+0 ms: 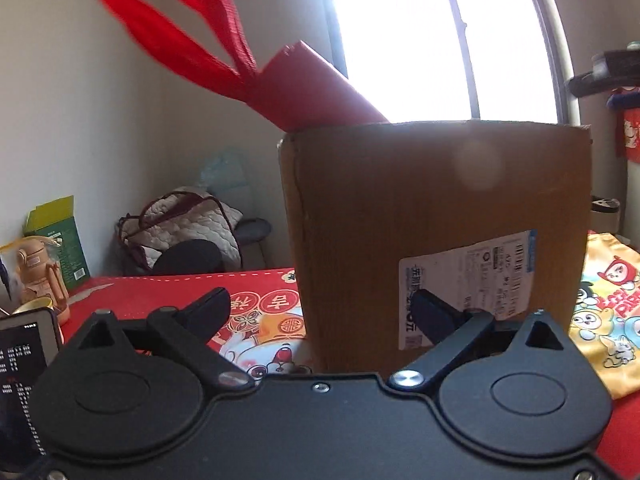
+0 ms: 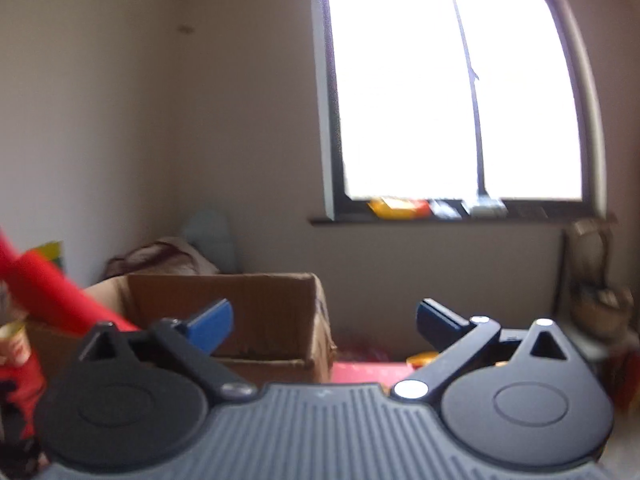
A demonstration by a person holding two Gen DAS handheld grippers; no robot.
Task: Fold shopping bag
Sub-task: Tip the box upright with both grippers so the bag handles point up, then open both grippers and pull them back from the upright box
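Note:
A folded red shopping bag sticks out of the top of a brown cardboard box, leaning to the left with its red handles trailing up and left. In the right wrist view the same red bag slants into the open box from the left. My left gripper is open, low in front of the box's labelled side, with nothing between its fingers. My right gripper is open too, above and just in front of the box, and holds nothing.
The box stands on a red printed table cover. A yellow cartoon bag lies to its right. A phone, a small figure and a green carton stand at the left. A quilted bag sits behind, below a bright window.

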